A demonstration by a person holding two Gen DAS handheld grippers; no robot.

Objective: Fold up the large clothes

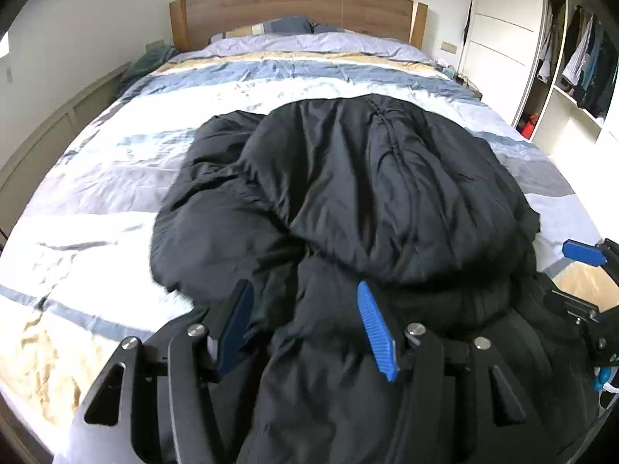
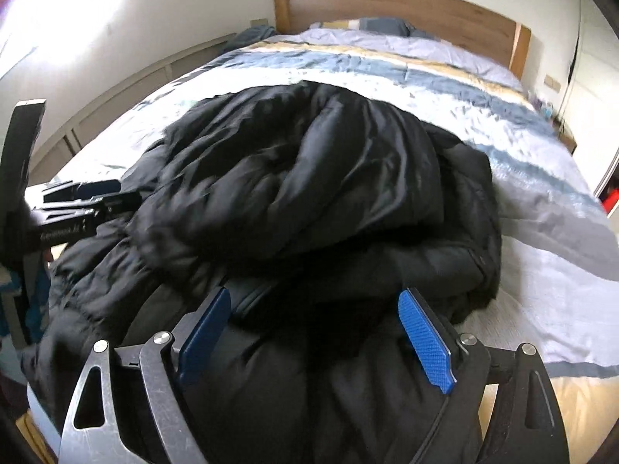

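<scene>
Black puffy jacket (image 1: 348,201) fills the centre and lower half of the left wrist view, lying on the striped bed cover (image 1: 116,162). In the right wrist view it is again centre to bottom, heaped. One padded part is thrown over the rest, so the pile is thick and uneven. A ribbed knit band (image 1: 445,301) shows lower right of centre in the left view, likely a hem or cuff.

Handling, as a judgement: soft, bulky, springy fill; light for its bulk, but a big mass to drag. The shell looks smooth and slick, so a shallow pinch may slide off. Better to bite deep on a seam, the knit band or a doubled edge, not on the puffed middle. Folds will likely spring back unless pressed flat.

Left gripper (image 1: 305,321), bottom centre of its view, points steeply down over the near end of the jacket. Jaws are partway open; fabric bulges up between the blue pads (image 1: 375,328), but they do not appear to clamp it. Right gripper (image 2: 321,332), bottom centre of its own view, also points steeply down with jaws spread wide. Jacket lies beneath and between them, nothing gripped. Each gripper shows at the edge of the other's view, side by side at the near end.

Wooden headboard (image 1: 298,7) upper centre, open wardrobe (image 1: 572,62) upper right.
</scene>
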